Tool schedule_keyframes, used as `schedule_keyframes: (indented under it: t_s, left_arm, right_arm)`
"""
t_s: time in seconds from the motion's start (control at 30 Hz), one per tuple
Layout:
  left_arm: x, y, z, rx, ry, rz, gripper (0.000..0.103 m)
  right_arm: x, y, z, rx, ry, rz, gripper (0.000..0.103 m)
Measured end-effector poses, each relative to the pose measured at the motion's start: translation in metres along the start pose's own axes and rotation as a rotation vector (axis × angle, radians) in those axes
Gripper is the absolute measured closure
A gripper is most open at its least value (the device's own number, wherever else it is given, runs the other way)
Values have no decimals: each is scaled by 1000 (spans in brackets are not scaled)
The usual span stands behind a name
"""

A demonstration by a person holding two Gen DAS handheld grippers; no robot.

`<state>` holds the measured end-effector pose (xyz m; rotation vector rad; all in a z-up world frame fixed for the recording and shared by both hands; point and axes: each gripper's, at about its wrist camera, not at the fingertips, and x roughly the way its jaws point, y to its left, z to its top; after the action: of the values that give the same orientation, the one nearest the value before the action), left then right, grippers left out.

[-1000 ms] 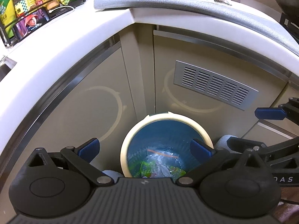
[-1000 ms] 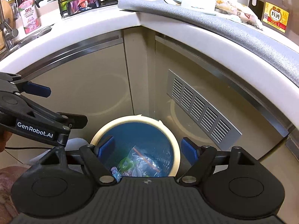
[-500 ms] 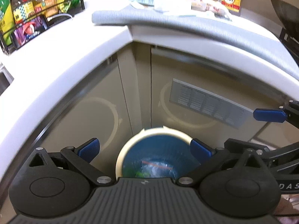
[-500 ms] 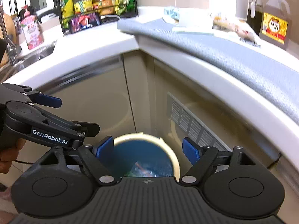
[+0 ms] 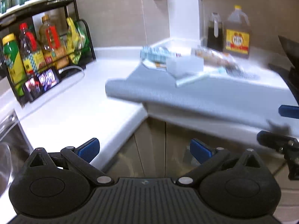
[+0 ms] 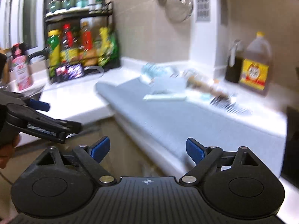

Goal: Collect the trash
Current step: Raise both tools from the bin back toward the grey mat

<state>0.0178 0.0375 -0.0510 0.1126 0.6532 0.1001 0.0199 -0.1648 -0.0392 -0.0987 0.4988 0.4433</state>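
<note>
While both claws — the left claw (image 5: 144, 147) and the right claw (image 6: 147, 148) — are held wide and empty, the right's jaws having just been opening, the trash (image 6: 164, 85) is seen ahead on the grey-matted counter (image 6: 186, 119), lying crosswise — nearer the right

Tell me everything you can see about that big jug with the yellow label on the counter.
The jug is a large clear plastic container of brownish liquid, with a yellow cap, a moulded handle near the top and a yellow and red label whose print is too blurred to read. It stands upright on the white counter by the tiled wall, right beside a smaller dark bottle. Neither gripper is near it.
</note>
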Motion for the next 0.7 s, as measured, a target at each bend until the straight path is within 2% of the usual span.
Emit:
schedule_keyframes:
  t_s: [0.17,0.33,0.47,0.57,0.7]
  left_arm:
    - [21,-1,33,-14,-20,13,0]
    - [37,8,49,-90,8,23,0]
    - [40,15,40,-120,28,41,0]
    - [38,21,30,-127,47,55,0]
    - [29,30,20,-147,60,56,0]
  right_arm:
    - [21,-33,24,78,-43,-32,12]
    - [61,-66,44,189,-28,-95,11]
    - [109,-81,60,277,22,-140,11]
    - [147,-75,65,310,61,-187,11]
    - [193,-56,74,295,122,-188,10]
